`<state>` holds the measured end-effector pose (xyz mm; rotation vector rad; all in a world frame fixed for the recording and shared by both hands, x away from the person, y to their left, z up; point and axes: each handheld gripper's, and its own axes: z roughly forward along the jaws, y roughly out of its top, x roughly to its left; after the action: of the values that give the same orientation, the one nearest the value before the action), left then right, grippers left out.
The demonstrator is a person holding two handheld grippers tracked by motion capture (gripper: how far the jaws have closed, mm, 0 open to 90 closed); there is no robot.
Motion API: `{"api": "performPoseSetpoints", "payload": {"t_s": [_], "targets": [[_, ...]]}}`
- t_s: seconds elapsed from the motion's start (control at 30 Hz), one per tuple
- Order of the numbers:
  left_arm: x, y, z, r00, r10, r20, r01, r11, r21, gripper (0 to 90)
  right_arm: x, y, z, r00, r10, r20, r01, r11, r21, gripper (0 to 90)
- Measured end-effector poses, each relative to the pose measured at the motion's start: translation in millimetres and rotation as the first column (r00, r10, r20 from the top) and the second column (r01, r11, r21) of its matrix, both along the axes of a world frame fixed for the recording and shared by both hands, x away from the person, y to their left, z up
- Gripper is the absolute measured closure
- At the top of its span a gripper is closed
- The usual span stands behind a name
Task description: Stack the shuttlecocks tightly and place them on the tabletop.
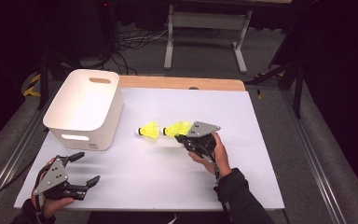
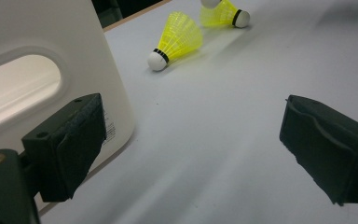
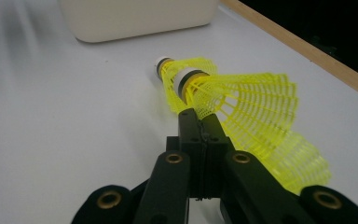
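Two yellow shuttlecocks with white corks lie mid-table. The left shuttlecock (image 1: pixel 150 131) (image 2: pixel 177 39) rests free on its side. My right gripper (image 1: pixel 182 137) (image 3: pixel 200 122) is shut on the mesh skirt of the right shuttlecock (image 1: pixel 177 128) (image 3: pixel 242 100), whose cork points toward the other one. I cannot tell whether it is lifted off the table. My left gripper (image 1: pixel 87 168) (image 2: pixel 191 140) stands open and holds nothing at the front left, just in front of the white bin (image 1: pixel 86 105) (image 2: pixel 23 60).
The white bin with handle cut-outs stands at the table's left and looks empty. The white tabletop (image 1: pixel 242 154) has a wooden strip (image 1: pixel 182 83) along its far edge. A table frame and cables are on the floor beyond.
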<state>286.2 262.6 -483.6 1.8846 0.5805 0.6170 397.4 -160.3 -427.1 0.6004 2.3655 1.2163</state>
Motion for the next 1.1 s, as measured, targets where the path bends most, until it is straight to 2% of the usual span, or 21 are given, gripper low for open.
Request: {"api": "performPoseSetpoints", "payload": {"t_s": [0.23,0.4,0.53,0.6,0.7,0.77,1.1], "targets": [[0.3,0.0,-0.3,1.0000,-0.007,-0.001,0.007,1.0000,-0.006,8.0,23.0,22.6,-9.1,0.9978,-0.043,-0.051,0.042,0.999,-0.025,90.0],[0.7,-0.4,-0.6,0.9999,-0.012,-0.005,0.012,0.9998,-0.013,8.0,33.8,29.6,-15.3,0.9932,-0.075,-0.089,0.073,0.997,-0.031,90.0],[1.0,-0.5,-0.5,0.9999,-0.016,-0.004,0.016,0.9999,-0.005,8.2,39.2,32.5,-19.1,0.9908,-0.092,-0.099,0.088,0.995,-0.046,90.0],[1.3,-0.6,-0.7,0.9998,-0.020,-0.006,0.020,0.9998,-0.005,8.2,41.1,32.3,-19.7,0.9898,-0.089,-0.111,0.086,0.996,-0.032,90.0],[1.6,-1.6,-1.3,0.9996,-0.026,-0.010,0.026,0.9996,-0.006,8.2,43.3,35.6,-22.8,0.9882,-0.084,-0.128,0.080,0.996,-0.038,90.0],[1.6,-2.2,-1.4,0.9995,-0.029,-0.010,0.029,0.9996,-0.004,8.2,43.3,39.6,-24.3,0.9889,-0.076,-0.127,0.070,0.996,-0.051,90.0],[1.5,-2.1,-1.7,0.9993,-0.034,-0.014,0.034,0.9994,0.000,8.3,42.2,55.0,-28.3,0.9886,-0.035,-0.146,0.028,0.998,-0.048,90.0]]}}
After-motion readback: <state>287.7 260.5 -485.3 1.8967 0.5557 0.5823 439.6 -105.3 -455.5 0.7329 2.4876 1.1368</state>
